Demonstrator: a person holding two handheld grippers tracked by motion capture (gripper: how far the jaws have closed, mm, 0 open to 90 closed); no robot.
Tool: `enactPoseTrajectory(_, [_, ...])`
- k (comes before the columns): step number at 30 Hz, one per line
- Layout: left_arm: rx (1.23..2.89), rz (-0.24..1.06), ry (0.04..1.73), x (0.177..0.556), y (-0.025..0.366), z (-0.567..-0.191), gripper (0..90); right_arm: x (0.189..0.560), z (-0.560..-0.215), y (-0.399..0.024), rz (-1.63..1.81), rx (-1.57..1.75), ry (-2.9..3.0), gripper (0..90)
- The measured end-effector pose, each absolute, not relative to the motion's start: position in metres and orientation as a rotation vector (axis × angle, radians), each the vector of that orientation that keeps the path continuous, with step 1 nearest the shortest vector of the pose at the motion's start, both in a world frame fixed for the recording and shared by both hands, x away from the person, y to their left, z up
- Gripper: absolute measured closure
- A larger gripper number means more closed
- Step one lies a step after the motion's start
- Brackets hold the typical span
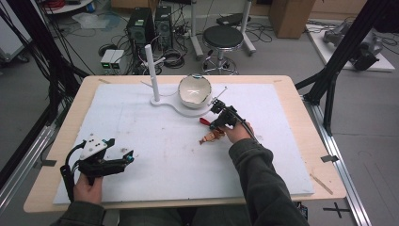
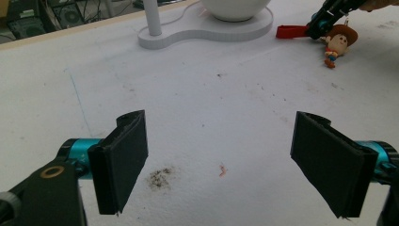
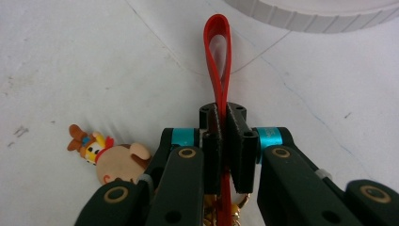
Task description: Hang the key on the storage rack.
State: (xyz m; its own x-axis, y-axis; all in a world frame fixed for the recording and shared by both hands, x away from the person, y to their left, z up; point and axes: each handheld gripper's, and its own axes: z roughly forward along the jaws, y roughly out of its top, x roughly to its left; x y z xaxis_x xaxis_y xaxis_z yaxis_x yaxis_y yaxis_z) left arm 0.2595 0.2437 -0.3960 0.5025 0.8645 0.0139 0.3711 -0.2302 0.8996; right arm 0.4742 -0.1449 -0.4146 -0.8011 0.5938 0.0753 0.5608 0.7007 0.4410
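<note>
Red strap (image 3: 217, 56) pinched in right claw (image 3: 225, 123), cowboy keychain figure (image 3: 110, 157) beside it, left claw (image 2: 235, 165) wide open

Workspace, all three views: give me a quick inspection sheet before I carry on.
Surface: white foam board on a wooden table, with smudges and stains.
Job's things: red strap loop attached to a small cowboy doll keychain, which lies on the board.
Clutter: white stand with post and white bowl.
Grippers: right gripper shut on the strap; left gripper open, nothing between the jaws.
Cables: one trails from each gripper; tangle on the floor.
Surroundings: black stool, computer towers.
</note>
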Motion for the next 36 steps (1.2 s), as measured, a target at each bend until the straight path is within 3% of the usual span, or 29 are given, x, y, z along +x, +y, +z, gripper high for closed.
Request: enactPoseTrajectory(36, [1.812,0.673,1.034,0.258,0.242,-0.395,19.8,0.451,-0.367,-0.167,1.104,0.920,2.638,85.5])
